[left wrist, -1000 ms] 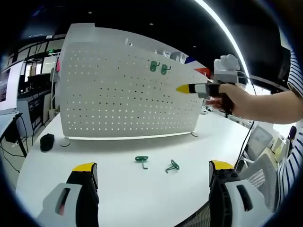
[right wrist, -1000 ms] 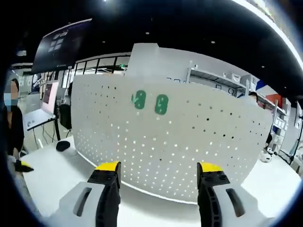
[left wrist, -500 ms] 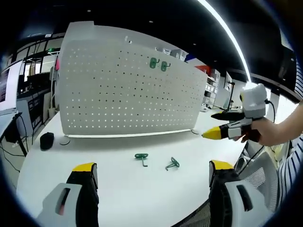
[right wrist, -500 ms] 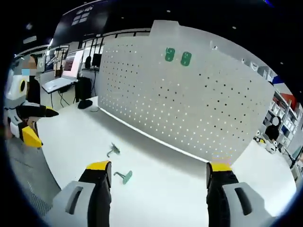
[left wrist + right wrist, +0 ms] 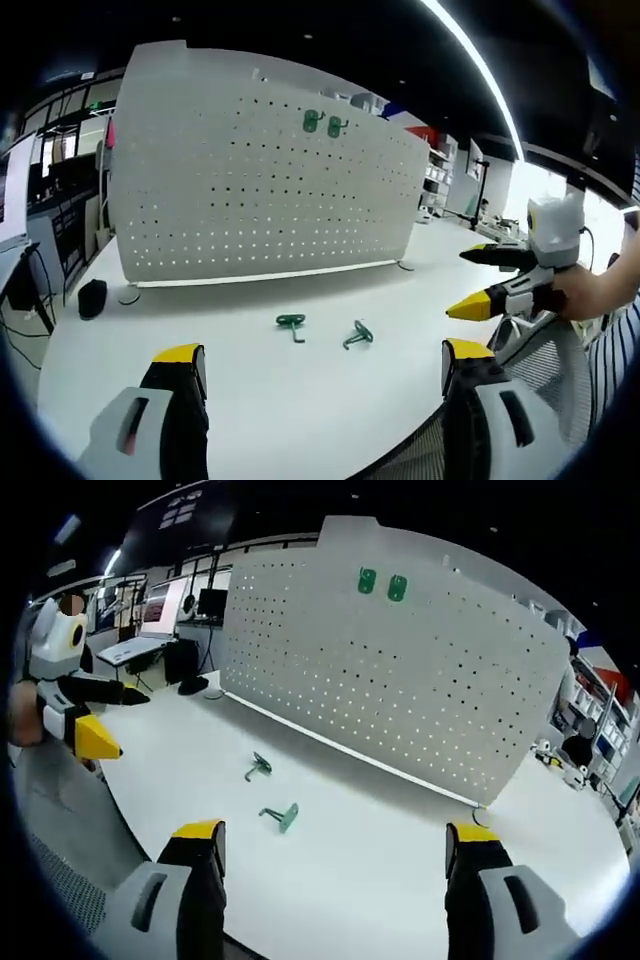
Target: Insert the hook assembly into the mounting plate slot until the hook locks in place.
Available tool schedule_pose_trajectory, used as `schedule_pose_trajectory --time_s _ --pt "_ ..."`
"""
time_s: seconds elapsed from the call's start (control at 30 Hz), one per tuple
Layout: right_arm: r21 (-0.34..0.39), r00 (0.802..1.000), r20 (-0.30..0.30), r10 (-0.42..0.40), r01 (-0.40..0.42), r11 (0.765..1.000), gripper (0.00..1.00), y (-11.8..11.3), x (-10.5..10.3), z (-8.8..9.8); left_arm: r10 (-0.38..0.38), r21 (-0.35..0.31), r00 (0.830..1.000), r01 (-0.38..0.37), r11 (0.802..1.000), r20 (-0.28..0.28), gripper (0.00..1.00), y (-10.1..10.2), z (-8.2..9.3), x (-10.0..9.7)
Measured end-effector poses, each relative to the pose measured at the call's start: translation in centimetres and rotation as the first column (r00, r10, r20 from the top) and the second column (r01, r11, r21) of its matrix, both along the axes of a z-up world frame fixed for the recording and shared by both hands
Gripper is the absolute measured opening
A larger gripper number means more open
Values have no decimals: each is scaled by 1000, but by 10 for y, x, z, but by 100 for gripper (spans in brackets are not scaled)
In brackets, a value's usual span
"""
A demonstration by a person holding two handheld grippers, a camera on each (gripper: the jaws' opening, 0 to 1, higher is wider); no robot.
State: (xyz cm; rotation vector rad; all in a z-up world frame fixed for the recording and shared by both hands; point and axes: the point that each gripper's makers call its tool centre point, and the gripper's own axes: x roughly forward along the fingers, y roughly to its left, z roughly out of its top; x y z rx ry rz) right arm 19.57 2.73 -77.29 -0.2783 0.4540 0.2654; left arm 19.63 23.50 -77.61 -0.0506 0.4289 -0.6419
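- Left gripper (image 5: 323,365): jaws spread wide, nothing between them, no contact with any object. It sits low over the near edge of the table (image 5: 250,400). In the right gripper view it appears at the left (image 5: 100,720), jaws apart and nothing held, off the table's edge.
- Right gripper (image 5: 335,850): jaws spread wide, nothing held or touched, above the near edge of the table (image 5: 400,860). In the left gripper view it enters from the right (image 5: 480,285), held in a hand (image 5: 600,290), its yellow-tipped jaws apart and pointing toward the table.
- Two loose green hooks lie flat on the table, between the grippers and the pegboard, just beside each other but apart. In the left gripper view: left hook (image 5: 292,323), right hook (image 5: 357,335). In the right gripper view the same pair appear as (image 5: 281,815) and (image 5: 258,767).
- Black mouse-like object (image 5: 92,298): on the table near the pegboard's left end.
- Pegboard (image 5: 250,190): white, perforated, upright on small feet at the table's far side; also seen in the right gripper view (image 5: 400,690).
- Two green hooks are already mounted side by side near the pegboard's top edge: (image 5: 311,121) and (image 5: 335,125); in the right gripper view, (image 5: 367,580) and (image 5: 397,587).
- Writing: no legible labels or brand marks can be made out on any item.
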Motion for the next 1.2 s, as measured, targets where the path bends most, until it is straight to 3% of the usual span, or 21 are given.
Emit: schedule_pose_trajectory --time_s 0.17,0.47,0.67,1.2 --pt "14 999 -4 32 -32 999 88 10 -1 -4 -6 8 1000 6 1000 -7 100 -2 -1 -1" --pt "-19 988 67 140 -139 990 82 35 -4 1 -56 42 997 58 997 -60 100 -18 -14 11" --pt "18 988 29 149 -149 989 82 38 -2 -7 -105 70 991 111 991 -83 98 -25 -26 38" --pt "28 989 -9 150 -150 988 74 36 -2 -17 -243 122 958 263 957 -152 76 -49 -70 102"
